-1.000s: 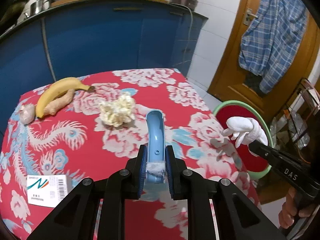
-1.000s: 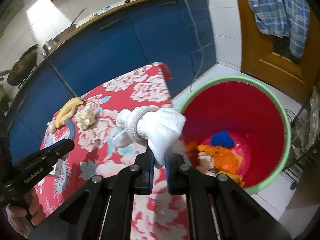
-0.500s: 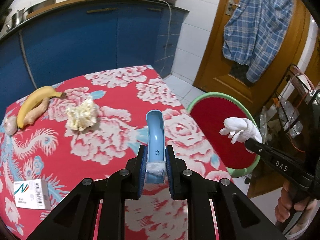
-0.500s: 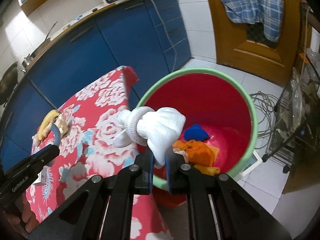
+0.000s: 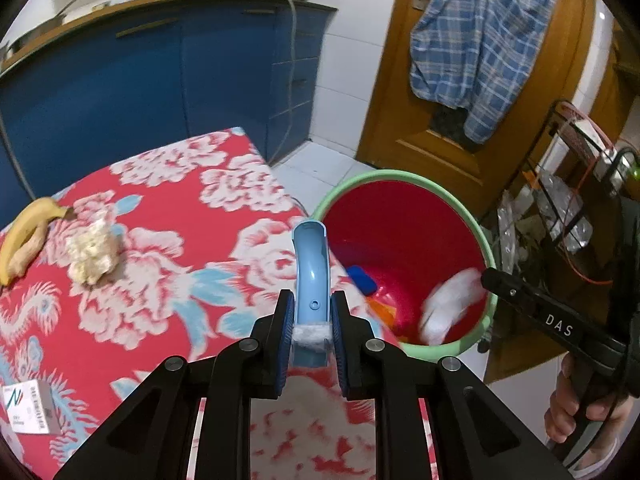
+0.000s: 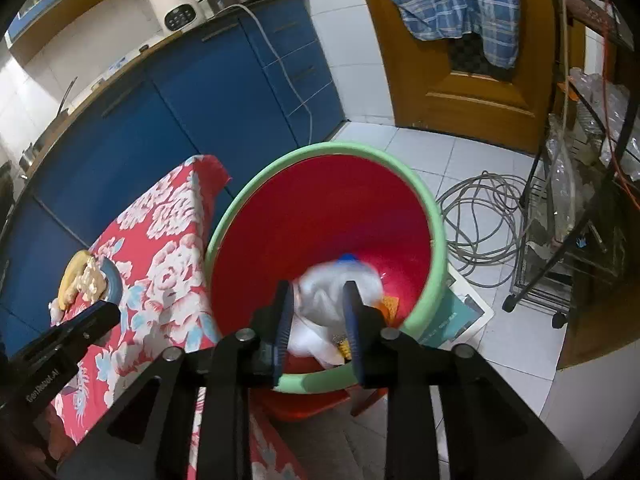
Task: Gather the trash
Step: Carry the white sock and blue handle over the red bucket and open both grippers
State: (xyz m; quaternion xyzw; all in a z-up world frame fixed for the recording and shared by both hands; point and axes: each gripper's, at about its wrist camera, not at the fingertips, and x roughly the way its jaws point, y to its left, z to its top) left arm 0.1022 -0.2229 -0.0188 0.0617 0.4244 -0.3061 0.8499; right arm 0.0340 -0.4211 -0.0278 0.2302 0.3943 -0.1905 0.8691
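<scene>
Two grips differing: right gripper [image 6: 316, 312] opening over the red bin [image 6: 434, 216] at frame centre, white glove [image 6: 340, 292] dropping free (blurred) — left gripper [image 5: 310, 320] clamping the blue curved piece [image 5: 310, 264]; best finishing the opening before withdrawing.

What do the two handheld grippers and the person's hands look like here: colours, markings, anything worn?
Both the left gripper and right gripper are black angular frames with silver bolts and blue ribbed pads. The right's body reads "DAS", the left's "GenRobot.AI". The bare hand wears no glove or visible sleeve.
</scene>
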